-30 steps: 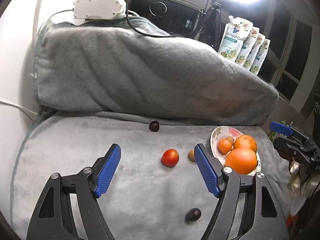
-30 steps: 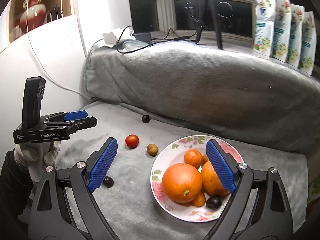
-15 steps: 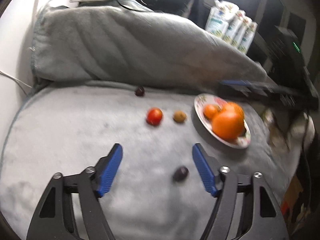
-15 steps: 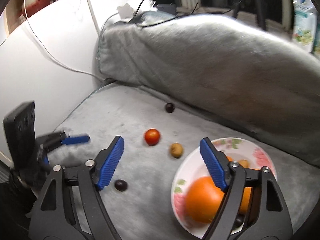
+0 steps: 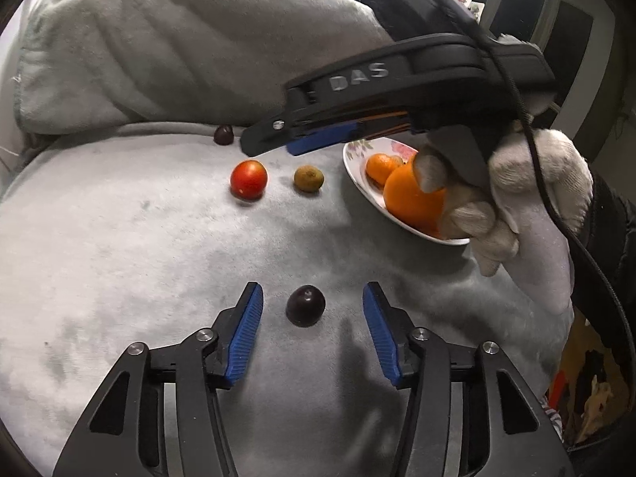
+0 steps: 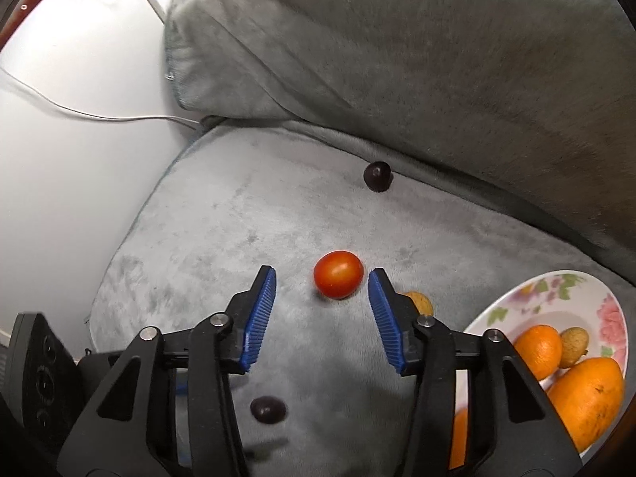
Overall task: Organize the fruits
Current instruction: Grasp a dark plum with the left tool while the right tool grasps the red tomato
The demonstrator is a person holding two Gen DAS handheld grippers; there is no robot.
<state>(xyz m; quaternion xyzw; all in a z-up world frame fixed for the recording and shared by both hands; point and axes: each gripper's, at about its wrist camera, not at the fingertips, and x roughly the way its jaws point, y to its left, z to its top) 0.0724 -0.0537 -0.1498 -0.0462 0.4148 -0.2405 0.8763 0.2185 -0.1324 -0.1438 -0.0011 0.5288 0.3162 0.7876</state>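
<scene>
Tomato (image 6: 338, 274) lies on grey blanket (image 6: 222, 238), left of plate (image 6: 516, 298); bracketed by right gripper (image 6: 322, 290), jaws just closing, not touching; judged soft, smooth, roll-prone; gentle mid-body pinch advised; left gripper (image 5: 312, 310) likewise closing around dark plum (image 5: 305, 305), untouched.

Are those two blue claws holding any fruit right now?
No. The left gripper straddles a dark plum and the right gripper a red tomato, jaws just closing, pads not yet touching.

grey blanket (image 6: 206, 246), white cable (image 6: 99, 113) beside it
</scene>
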